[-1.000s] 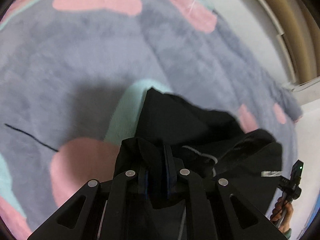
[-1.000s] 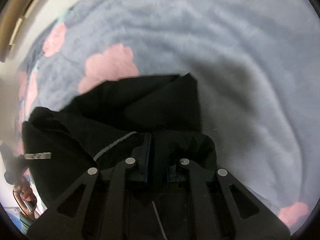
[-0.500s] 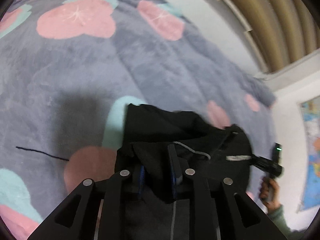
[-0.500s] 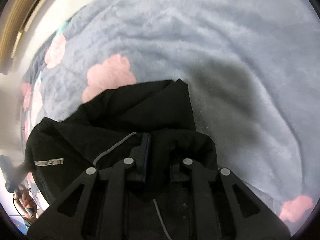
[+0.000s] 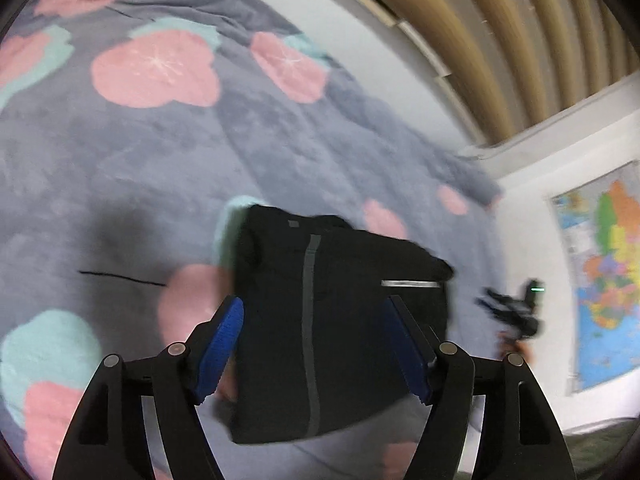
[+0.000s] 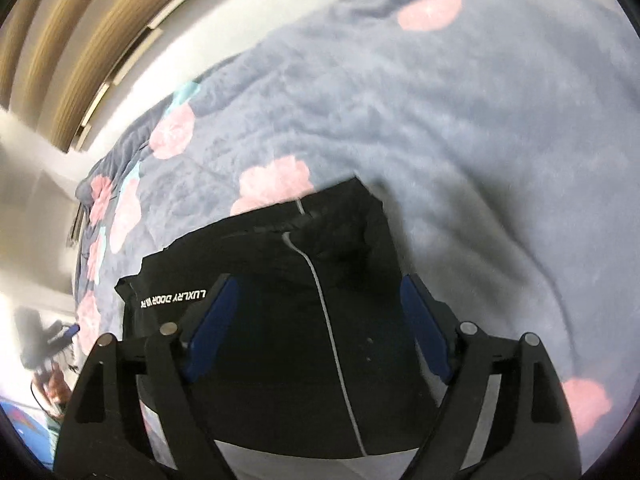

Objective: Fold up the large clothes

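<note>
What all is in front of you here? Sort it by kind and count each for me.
Black garments: 1, folded black garment
Floral blankets: 1, grey blanket under it
Handheld grippers: 2, left gripper and right gripper, both open
Wall maps: 1, map
Total: 5

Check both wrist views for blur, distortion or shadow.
Left wrist view: the other handheld gripper at right is motion-smeared, and the black folded garment has soft edges. Right wrist view: the white lettering stays readable, the grey floral plush blanket carries a soft shadow, and fisheye bends the frame edges.
</note>
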Tool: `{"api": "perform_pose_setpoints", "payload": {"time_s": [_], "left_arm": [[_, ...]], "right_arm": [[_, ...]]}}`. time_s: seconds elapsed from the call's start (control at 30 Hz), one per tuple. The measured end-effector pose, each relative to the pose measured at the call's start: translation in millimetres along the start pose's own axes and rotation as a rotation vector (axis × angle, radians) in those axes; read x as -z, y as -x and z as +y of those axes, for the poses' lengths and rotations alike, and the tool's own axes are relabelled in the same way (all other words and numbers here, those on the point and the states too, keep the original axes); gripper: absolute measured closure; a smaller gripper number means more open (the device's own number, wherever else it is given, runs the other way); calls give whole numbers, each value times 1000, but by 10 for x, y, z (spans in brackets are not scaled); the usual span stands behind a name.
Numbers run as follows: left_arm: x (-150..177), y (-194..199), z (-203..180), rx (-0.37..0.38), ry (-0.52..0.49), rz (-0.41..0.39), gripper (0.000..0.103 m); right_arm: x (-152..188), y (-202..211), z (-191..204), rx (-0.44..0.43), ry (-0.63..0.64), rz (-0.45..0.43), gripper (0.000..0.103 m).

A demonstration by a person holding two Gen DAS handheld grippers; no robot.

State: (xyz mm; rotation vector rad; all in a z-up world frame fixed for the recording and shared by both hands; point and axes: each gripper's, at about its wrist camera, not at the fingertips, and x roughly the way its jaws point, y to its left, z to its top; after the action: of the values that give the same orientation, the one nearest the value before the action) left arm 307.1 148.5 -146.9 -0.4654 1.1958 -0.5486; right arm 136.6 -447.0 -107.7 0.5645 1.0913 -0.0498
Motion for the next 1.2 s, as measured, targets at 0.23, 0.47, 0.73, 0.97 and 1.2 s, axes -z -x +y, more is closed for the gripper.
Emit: {"api": "perform_pose_setpoints", "payload": {"time_s": [0.23, 0.47, 0.73, 0.97, 1.2], "left_arm": [[-175, -733, 143, -125, -7, 22, 29], [-410, -1257, 349, -148, -21, 96, 29], [-518, -1768, 616, -36, 113, 186, 29], [-399, -1450, 258, -40, 0, 8, 91], [-497, -677, -215, 5, -58, -179, 91]], "right_arm": [[-197, -543, 173, 136, 201, 29, 21], [-303, -930, 107, 133, 326, 66, 21], [-441, -1355, -10, 30, 308, 157, 22], [-331, -1028, -27, 85, 276, 51, 96], [-435, -287, 336, 202, 354, -166, 98]]}}
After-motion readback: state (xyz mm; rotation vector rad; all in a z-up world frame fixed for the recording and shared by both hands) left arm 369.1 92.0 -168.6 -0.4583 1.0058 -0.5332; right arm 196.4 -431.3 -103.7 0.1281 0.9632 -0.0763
